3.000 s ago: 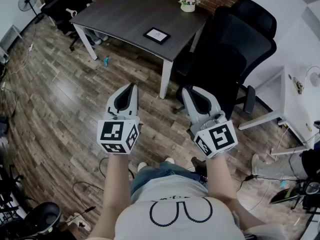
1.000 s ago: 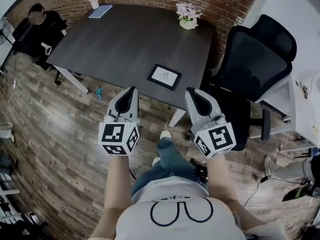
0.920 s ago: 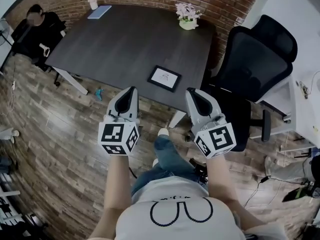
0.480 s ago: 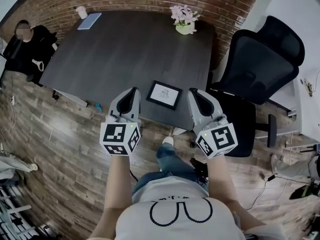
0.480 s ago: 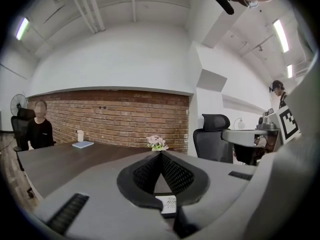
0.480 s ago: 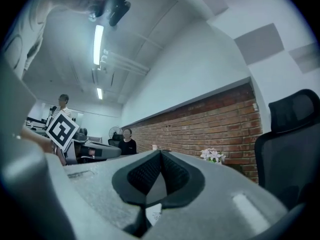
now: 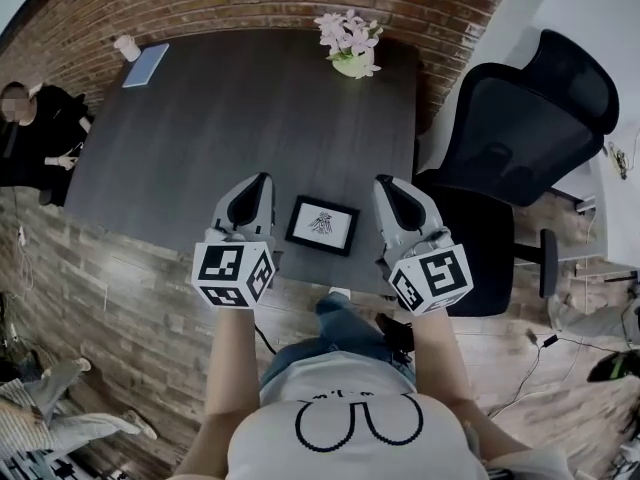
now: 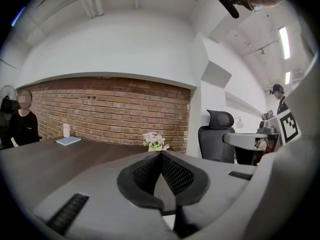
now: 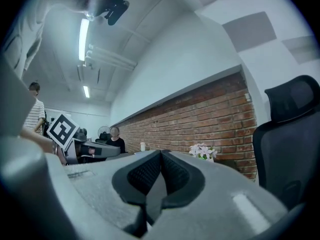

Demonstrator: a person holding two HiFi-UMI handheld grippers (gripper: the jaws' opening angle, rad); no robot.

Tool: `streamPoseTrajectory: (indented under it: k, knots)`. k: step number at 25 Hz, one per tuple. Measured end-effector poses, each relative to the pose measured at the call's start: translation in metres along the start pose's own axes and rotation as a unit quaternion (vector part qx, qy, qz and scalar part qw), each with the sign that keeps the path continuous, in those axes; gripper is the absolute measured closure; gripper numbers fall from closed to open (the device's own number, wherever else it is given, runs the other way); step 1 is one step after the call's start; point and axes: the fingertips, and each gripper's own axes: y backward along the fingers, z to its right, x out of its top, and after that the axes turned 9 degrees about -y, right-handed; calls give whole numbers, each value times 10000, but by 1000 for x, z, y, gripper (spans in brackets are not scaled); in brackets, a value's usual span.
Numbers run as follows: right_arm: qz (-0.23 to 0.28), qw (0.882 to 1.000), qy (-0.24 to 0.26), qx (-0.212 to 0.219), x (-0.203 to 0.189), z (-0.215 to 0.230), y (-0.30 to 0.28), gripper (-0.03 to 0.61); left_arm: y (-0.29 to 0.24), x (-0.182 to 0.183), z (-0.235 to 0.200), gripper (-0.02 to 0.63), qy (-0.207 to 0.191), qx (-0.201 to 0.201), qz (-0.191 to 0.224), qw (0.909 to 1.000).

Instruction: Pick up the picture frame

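Note:
A black picture frame (image 7: 322, 225) with a white print lies flat near the front edge of the dark table (image 7: 230, 108). My left gripper (image 7: 262, 180) hovers just left of the frame, its jaws shut and empty. My right gripper (image 7: 381, 183) hovers just right of the frame, also shut and empty. Both point forward over the table, one on each side of the frame, not touching it. In the left gripper view the closed pads (image 8: 161, 170) meet along a line, and the same shows in the right gripper view (image 9: 159, 171). The frame is hidden in both gripper views.
A pot of pink flowers (image 7: 347, 43) stands at the table's far edge by the brick wall. A notebook (image 7: 145, 65) and a cup (image 7: 126, 47) sit far left. A black office chair (image 7: 520, 118) stands to the right. A seated person (image 7: 30, 128) is at left.
I have walked up to the table. Both grippers, still shut, moved forward from over the floor to either side of the picture frame, which now lies between them.

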Motion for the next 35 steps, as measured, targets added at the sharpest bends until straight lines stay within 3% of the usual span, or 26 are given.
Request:
streamPoseTrajectory:
  k: [5, 9, 12, 18, 26, 35]
  knots:
    - [-62, 9998, -162, -114, -6, 16, -19, 584, -23, -13, -14, 615, 311, -3, -180, 9994]
    - [-203, 9991, -317, -174, -14, 17, -27, 507, -34, -25, -21, 599, 491, -51, -423, 9979]
    - [-312, 9979, -478, -318, -21, 20, -29, 404, -41, -32, -22, 452, 636, -197, -555, 9962]
    - [-428, 9929, -857, -709, -34, 32, -29, 321, -52, -43, -26, 387, 731, -405, -734, 9938]
    - [-769, 9837, -1030, -1259, -61, 37, -29, 314, -59, -76, -19, 387, 742, -927, -1304, 9843]
    - [-1384, 9656, -1413, -1691, -123, 38, -15, 328, -53, -144, -6, 387, 809, -1243, -2196, 9643]
